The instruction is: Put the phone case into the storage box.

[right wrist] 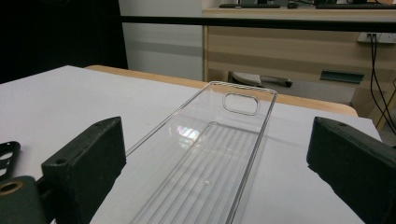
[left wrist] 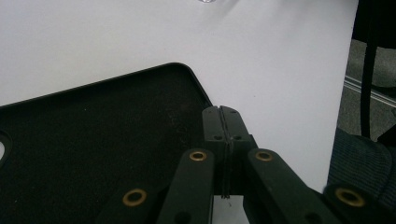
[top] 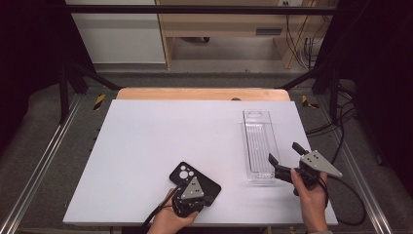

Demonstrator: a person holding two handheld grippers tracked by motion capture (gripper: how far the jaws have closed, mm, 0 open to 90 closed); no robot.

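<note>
White counter (top: 146,146) w/ wood strip along its far edge. Clear plastic tray (top: 259,146), long + narrow, lies flat on the right half of the counter, long axis running near-to-far, near end not far from the counter's near edge; ribbed floor, hang-slot cutout at far end, seen close in right gripper view (right wrist: 210,163). Black phone case (top: 195,183) lies flat near the counter's near edge, approx. mid-width, camera cutout pointing toward the far-left; in left gripper view its dark inner face (left wrist: 93,154) spreads from the lower left, one rounded corner up top.

Left hand-held gripper (top: 191,195) sits over the case's near end, jaws closed tight against each other, nothing between them; tips (left wrist: 221,123) lie over the case's right edge by that corner, contact w/ case can't tell. Right hand-held gripper (top: 285,156) at the tray's near end, jaws wide apart, not gripping. In right gripper view the tray runs up btwn the two black jaws, pads clear of its walls. Both hand-held grippers well apart from each other.
</note>
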